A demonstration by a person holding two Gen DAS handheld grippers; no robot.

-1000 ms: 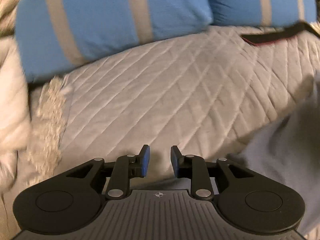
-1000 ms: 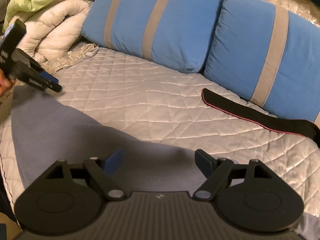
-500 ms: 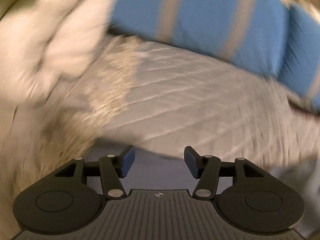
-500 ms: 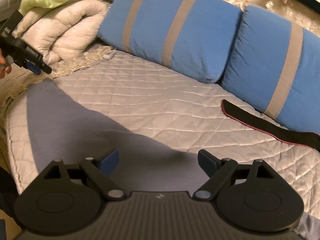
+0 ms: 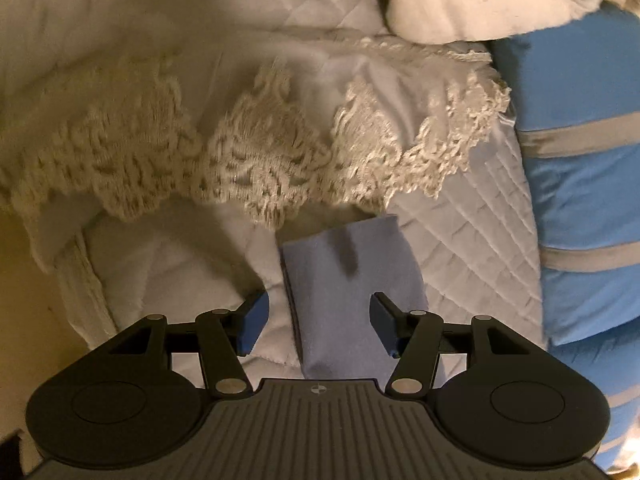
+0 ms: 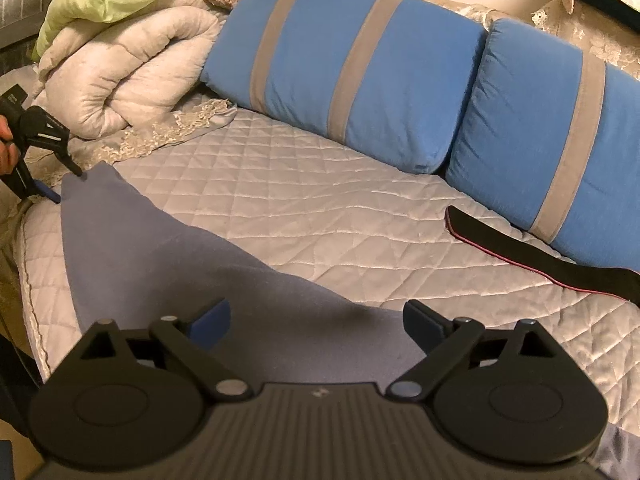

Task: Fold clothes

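While both grippers stood parted over the blue-grey garment, the fold was between grips, with nothing held.

Ahead of the left gripper lay the garment's narrow end, its folded edge running up between the two blue pads without touching either; just beyond it sat the lace trim of a cream bedcover, and the blue striped cushion lay off to its right. Spread widest, the right gripper had just been opening further, poised over the broad near end of the cloth on the quilted bedspread, nothing between its jaws. Likely next: the left should drop onto that far corner and pinch the cloth alone, avoiding lace and quilt beneath.
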